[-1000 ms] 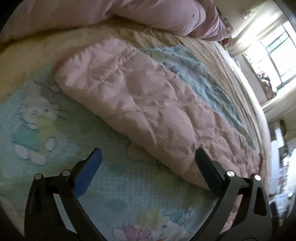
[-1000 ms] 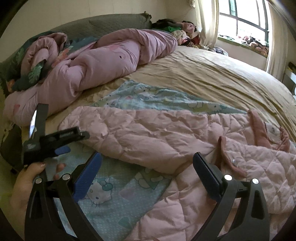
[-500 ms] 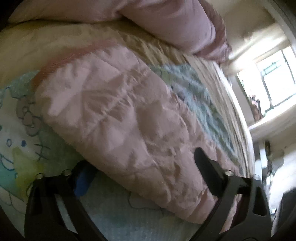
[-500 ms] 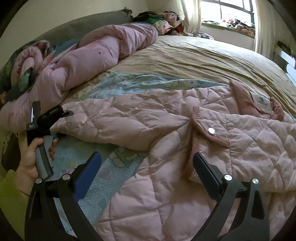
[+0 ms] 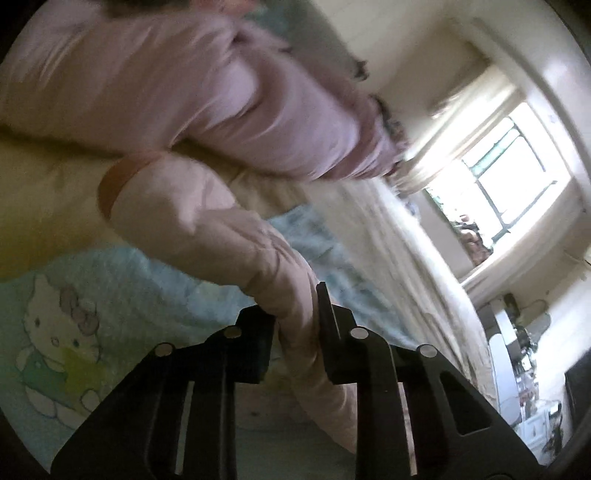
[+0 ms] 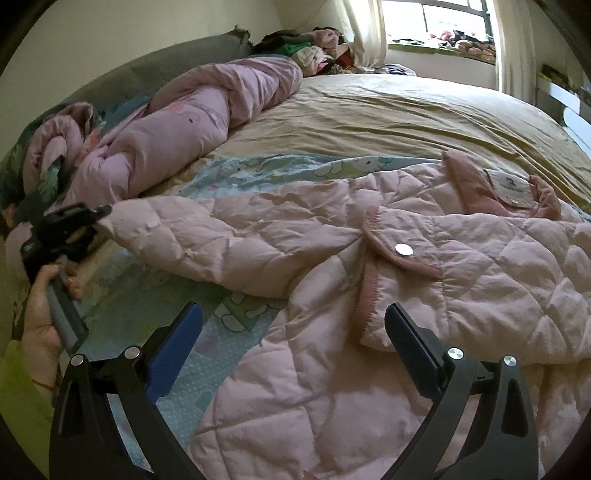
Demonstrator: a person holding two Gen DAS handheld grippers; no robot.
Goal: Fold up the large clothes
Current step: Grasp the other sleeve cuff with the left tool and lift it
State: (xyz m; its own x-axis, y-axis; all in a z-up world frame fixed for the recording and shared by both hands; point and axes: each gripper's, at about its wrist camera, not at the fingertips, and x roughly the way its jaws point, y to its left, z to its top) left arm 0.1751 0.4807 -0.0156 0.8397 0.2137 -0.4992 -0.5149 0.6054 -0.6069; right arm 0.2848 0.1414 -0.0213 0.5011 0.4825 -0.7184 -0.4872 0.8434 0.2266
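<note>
A big bed (image 6: pixel 388 110) fills the room, with a tan sheet on top. On the sheet lies a light blue blanket (image 6: pixel 177 387) with cartoon cats on it. A long rolled-up purple quilt (image 6: pixel 192 129) lies along the far side of the bed, next to a dark headboard (image 6: pixel 159 62). A bright window (image 6: pixel 450 14) with pale curtains is past the far end of the bed, and a heap of clothes (image 6: pixel 317 48) sits at that corner.

The pink quilted jacket (image 6: pixel 424 266) is spread across the blue blanket on the near part of the bed. Its sleeve (image 6: pixel 192 236) reaches out toward the purple quilt.

The left gripper (image 5: pixel 295 325) is closing its jaws, and the sleeve cloth is bunched tight between them. A bare hand (image 6: pixel 40 314) holds this gripper beside the sleeve end.

The right gripper (image 6: pixel 291 332) hangs wide open over the jacket's body, holding nothing.

A second ago the left gripper was wide open with the sleeve lying flat on the blanket ahead of it. Now the sleeve is pinched and its cuff (image 5: pixel 118 177) stands lifted off the bed. The right gripper has slid further over the jacket's body.
</note>
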